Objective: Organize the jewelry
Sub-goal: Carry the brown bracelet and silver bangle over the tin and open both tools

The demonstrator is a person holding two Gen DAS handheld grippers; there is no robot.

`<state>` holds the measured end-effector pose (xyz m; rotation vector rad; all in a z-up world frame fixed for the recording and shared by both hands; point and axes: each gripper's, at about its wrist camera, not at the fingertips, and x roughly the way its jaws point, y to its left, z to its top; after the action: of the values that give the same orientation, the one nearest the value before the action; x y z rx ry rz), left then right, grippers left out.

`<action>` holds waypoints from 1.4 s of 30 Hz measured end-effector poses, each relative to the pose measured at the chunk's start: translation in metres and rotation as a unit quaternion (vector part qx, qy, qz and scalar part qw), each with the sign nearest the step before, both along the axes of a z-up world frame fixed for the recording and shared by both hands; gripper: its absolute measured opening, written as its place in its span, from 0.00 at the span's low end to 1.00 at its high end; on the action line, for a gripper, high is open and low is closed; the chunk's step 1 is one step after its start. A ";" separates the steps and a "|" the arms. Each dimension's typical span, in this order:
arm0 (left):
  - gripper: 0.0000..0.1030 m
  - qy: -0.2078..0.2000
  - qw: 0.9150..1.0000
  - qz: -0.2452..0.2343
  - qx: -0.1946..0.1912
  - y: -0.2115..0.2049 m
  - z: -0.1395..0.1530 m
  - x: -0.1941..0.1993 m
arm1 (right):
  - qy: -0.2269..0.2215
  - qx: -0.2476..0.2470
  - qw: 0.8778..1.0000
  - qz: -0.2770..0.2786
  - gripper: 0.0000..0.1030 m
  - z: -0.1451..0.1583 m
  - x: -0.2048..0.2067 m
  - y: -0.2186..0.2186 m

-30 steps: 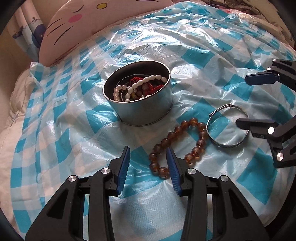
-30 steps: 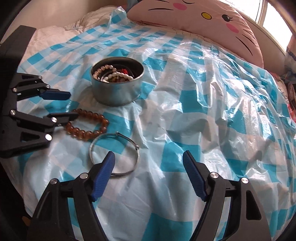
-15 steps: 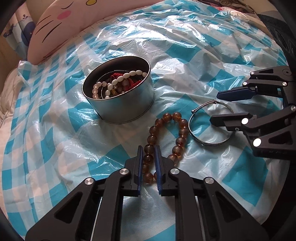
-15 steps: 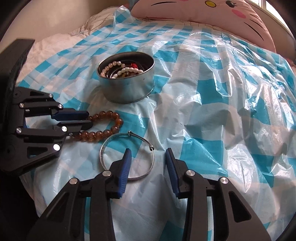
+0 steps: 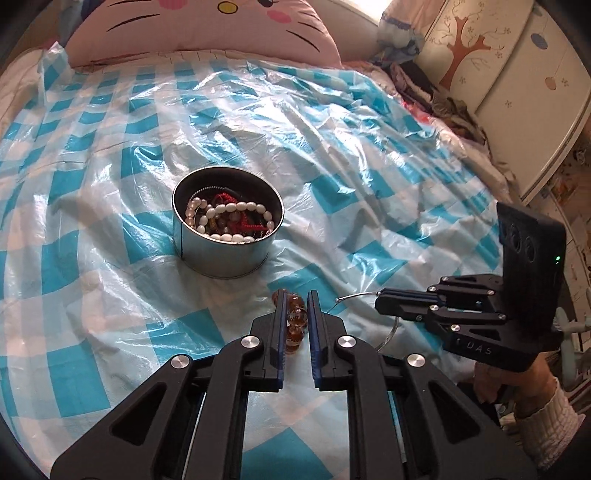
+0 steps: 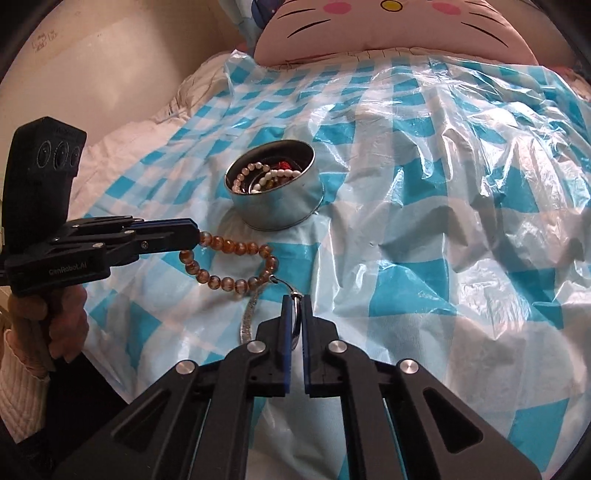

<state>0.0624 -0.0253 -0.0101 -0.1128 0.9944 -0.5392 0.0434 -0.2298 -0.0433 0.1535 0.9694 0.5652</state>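
Note:
A round metal tin [image 5: 229,254] [image 6: 280,206] holding pearl and red-cord jewelry stands on the blue-checked plastic sheet [image 5: 110,184]. My left gripper [image 5: 295,299] [image 6: 195,236] is shut on an amber bead bracelet [image 5: 295,326] [image 6: 229,245], whose loop trails toward the tin's front. To its right, my right gripper [image 6: 294,301] [image 5: 380,299] has its jaws closing tight on a thin silver bangle [image 6: 251,310] [image 5: 354,295], held edge-on between the pads. The bangle's clasp end touches the bead loop.
A pink cat-face pillow [image 5: 203,29] [image 6: 388,26] lies at the bed's far end. A white painted wardrobe [image 5: 517,74] and a pile of clothes [image 5: 424,85] stand at the right side. A person's hand [image 6: 55,306] in a white cuff holds each gripper.
Both grippers went from open to shut, the left on the beads and the right on the bangle. Both views tilted up. The bangle now stands on edge.

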 end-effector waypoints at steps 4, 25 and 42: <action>0.10 -0.011 1.000 0.004 -0.020 0.002 0.009 -0.001 | -0.003 0.038 0.999 -0.008 0.05 0.009 -0.004 -0.003; 0.10 -0.047 0.993 0.024 -0.102 0.016 0.042 0.014 | -0.039 0.136 0.990 -0.022 0.05 0.060 0.030 -0.010; 0.10 -0.007 0.982 0.189 0.020 0.040 0.003 0.085 | -0.040 0.044 0.998 0.025 0.05 0.046 0.109 0.071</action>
<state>0.1479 0.0143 -0.0072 -0.2556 0.9402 -0.1714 0.1526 -0.1591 0.0025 0.1846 0.8723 0.6553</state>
